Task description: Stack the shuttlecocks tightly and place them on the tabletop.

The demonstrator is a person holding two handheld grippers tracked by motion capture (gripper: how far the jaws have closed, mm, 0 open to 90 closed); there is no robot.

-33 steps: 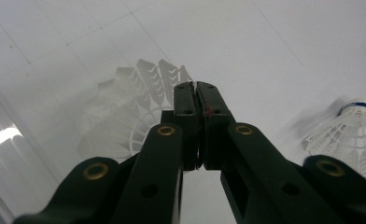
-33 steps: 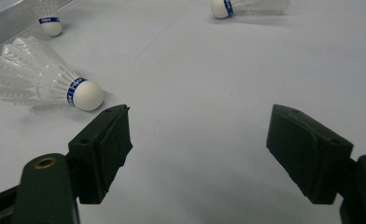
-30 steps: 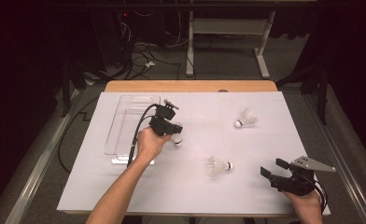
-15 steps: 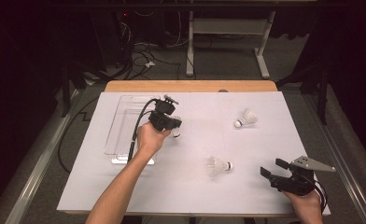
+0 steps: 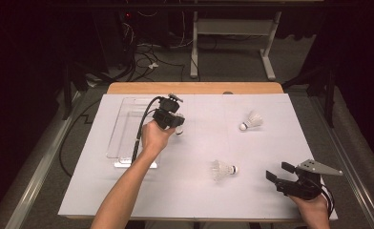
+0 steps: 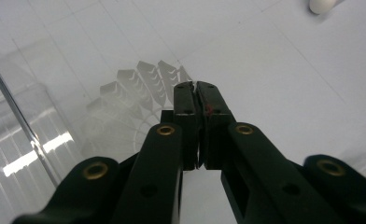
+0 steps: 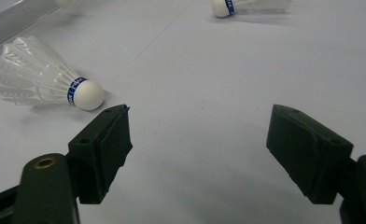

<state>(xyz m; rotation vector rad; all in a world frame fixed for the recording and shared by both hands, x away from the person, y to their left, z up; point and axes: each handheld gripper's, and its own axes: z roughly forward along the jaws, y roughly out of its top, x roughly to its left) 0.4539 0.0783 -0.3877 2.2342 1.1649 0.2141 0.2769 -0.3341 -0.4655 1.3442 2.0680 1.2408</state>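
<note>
My left gripper (image 5: 174,125) hangs over the white mat just right of the clear tray (image 5: 126,125), its jaws shut on the feather rim of a white shuttlecock (image 5: 179,130). In the left gripper view the jaws (image 6: 197,86) meet tip to tip, and the feather skirt (image 6: 134,93) fans out behind them. My right gripper (image 5: 276,170) rests at the mat's near right corner, open and with nothing in it. In its own view, the right gripper (image 7: 200,140) has a second shuttlecock (image 7: 45,79) lying just left of its left jaw. A third shuttlecock (image 7: 251,5) lies farther off.
The second shuttlecock (image 5: 223,169) lies on its side mid-mat, cork to the right. The third (image 5: 251,120) lies toward the far right. The clear tray's wall (image 6: 13,140) stands close to my left jaws. A wooden table edge (image 5: 194,88) runs behind the mat.
My left hand has drifted slightly away up the table, carrying the shuttlecock with it. The right gripper and the two loose shuttlecocks have stayed put.
</note>
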